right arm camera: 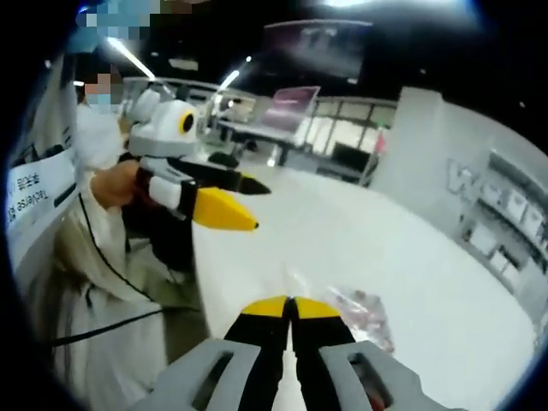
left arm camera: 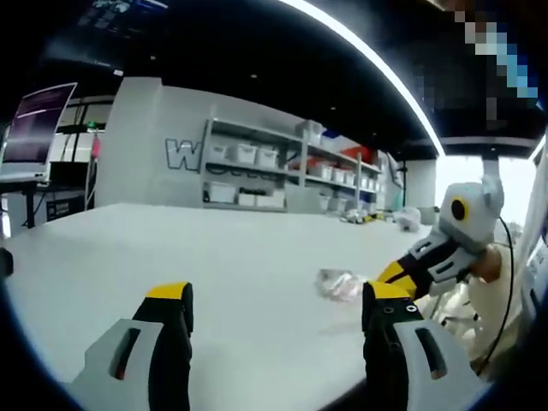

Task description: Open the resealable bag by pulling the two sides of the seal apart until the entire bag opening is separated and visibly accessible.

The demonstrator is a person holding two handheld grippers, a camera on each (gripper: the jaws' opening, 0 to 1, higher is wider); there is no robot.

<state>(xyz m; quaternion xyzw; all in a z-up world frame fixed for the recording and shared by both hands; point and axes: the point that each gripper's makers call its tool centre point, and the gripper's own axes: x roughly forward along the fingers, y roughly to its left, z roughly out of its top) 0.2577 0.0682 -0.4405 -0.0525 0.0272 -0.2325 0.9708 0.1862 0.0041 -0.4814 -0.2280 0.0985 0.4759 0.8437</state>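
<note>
Bag (left arm camera: 341, 283) beside right tool (left arm camera: 402, 272)

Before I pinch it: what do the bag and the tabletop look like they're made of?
The resealable bag looks like thin clear plastic film: crinkled and glossy, with pinkish contents showing through. The table seems a hard, smooth white matte surface, perhaps laminate; the blur leaves that open.

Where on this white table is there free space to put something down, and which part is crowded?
The white table is bare from the left tongs out toward the far shelves. It is also bare left of the resealable bag. It is crowded around the bag, where the right tongs reach in, and near small items at the far edge.
</note>
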